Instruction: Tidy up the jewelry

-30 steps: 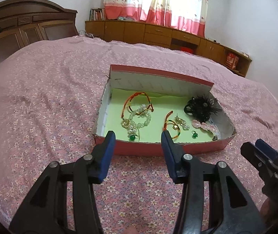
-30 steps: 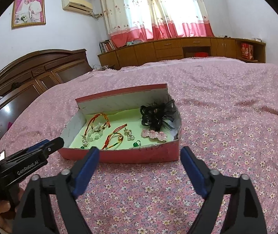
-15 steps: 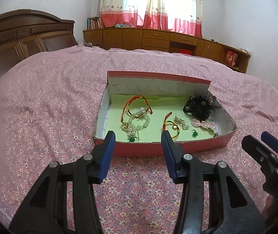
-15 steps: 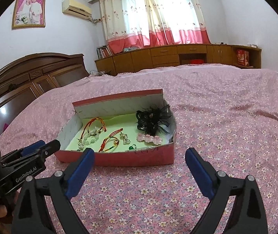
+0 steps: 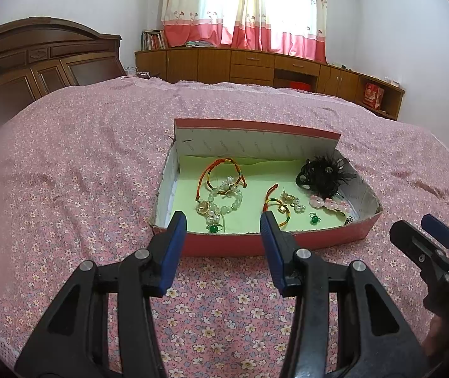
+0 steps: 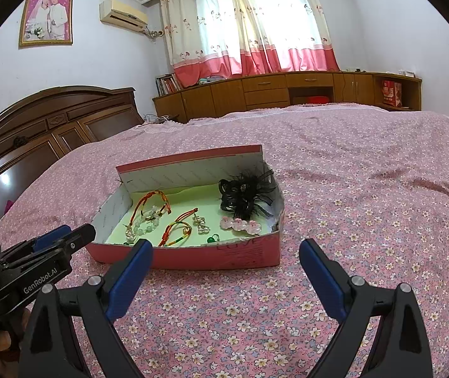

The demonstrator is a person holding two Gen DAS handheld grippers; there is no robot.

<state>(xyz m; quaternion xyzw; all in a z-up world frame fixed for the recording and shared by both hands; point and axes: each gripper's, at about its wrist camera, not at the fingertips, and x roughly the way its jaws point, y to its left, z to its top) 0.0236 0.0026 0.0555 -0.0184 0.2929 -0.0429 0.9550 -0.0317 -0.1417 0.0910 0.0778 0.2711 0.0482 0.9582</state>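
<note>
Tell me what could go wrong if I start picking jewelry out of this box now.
The bead bracelet lies tangled with a red cord bracelet, so lifting one may drag the other. The green earring is tiny and could slip from a claw. The box sits on a soft bedspread and may shift if bumped.

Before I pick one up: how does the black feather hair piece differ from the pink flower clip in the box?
The black feather hair piece is dark, bulky and frilly, nearer the back wall; the pink flower clip is pale, flat and slim, a row of small blossoms nearer the front wall. Both lie at the right end of the red box, right beside each other.
</note>
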